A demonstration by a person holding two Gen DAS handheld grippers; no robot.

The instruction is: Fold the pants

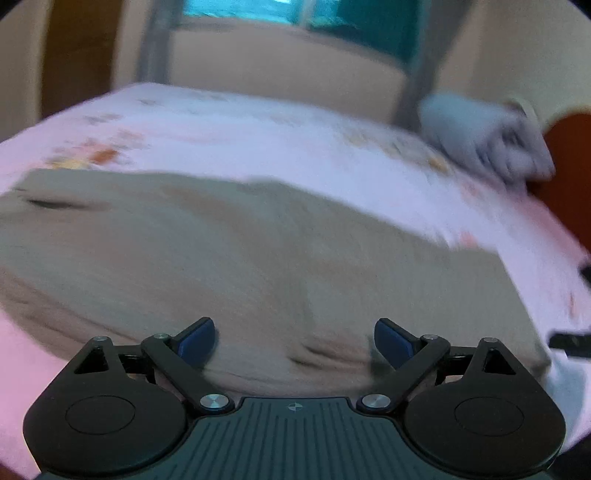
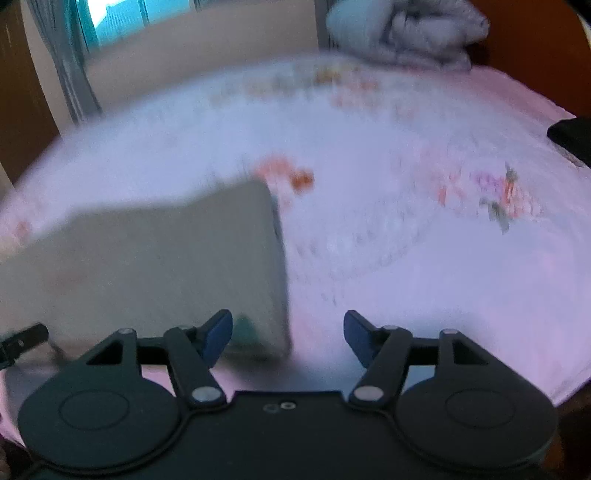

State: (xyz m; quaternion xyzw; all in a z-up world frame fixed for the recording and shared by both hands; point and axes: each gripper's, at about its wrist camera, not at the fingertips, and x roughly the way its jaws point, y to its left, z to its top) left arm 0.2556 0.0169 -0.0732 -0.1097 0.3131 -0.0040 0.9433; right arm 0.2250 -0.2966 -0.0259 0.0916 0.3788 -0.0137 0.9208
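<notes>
Beige pants (image 1: 240, 266) lie flat on a pink floral bed sheet (image 1: 258, 136), filling the middle of the left wrist view. My left gripper (image 1: 294, 341) is open and empty just above their near edge. In the right wrist view the pants (image 2: 159, 266) show as a folded beige slab at the left, its right edge running down the middle. My right gripper (image 2: 288, 338) is open and empty over that lower right corner, left pad above the cloth, right pad above the sheet (image 2: 406, 229). Both views are blurred.
A bundled grey-white blanket (image 1: 491, 140) sits at the far right corner of the bed; it also shows in the right wrist view (image 2: 406, 33). A wall and window lie beyond. A dark object (image 2: 570, 138) rests at the bed's right edge.
</notes>
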